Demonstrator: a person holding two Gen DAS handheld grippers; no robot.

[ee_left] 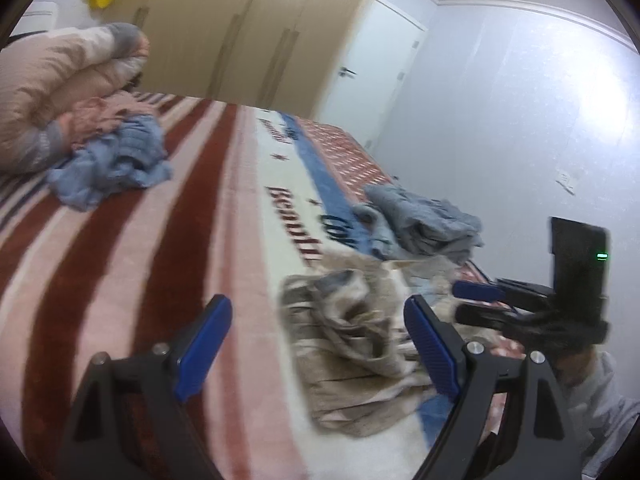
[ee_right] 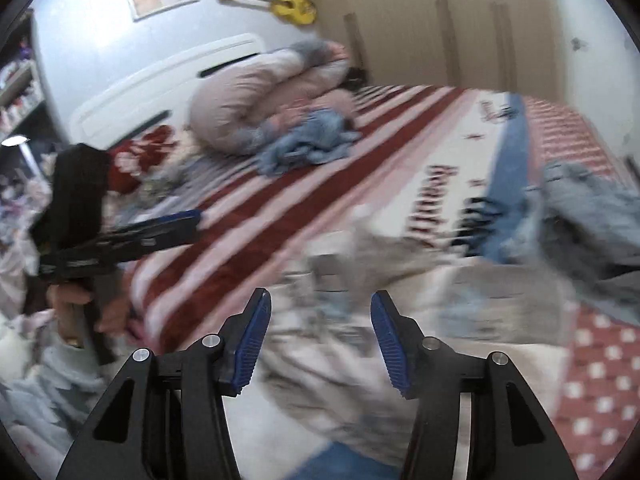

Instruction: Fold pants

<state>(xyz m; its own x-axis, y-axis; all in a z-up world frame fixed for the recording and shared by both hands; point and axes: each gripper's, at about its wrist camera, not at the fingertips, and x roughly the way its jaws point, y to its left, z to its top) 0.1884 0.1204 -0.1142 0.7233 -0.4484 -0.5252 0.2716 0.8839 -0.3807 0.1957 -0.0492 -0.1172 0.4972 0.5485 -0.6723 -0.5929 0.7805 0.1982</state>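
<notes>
Left wrist view, left gripper (ee_left: 318, 344) fingers spread wide above crumpled beige pants (ee_left: 360, 340) on striped blanket (ee_left: 140, 240), right gripper (ee_left: 476, 302) at 3 o'clock, level, fingers slightly parted, holding nothing.

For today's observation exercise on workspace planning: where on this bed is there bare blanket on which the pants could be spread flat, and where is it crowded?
Free: the broad red-and-pink striped stretch of blanket, bordered by the blue clothes heap and the rolled duvet at the far end and the crumpled beige pants nearby. Crowded: beside the pants, where the grey clothes pile lies close behind them.
</notes>
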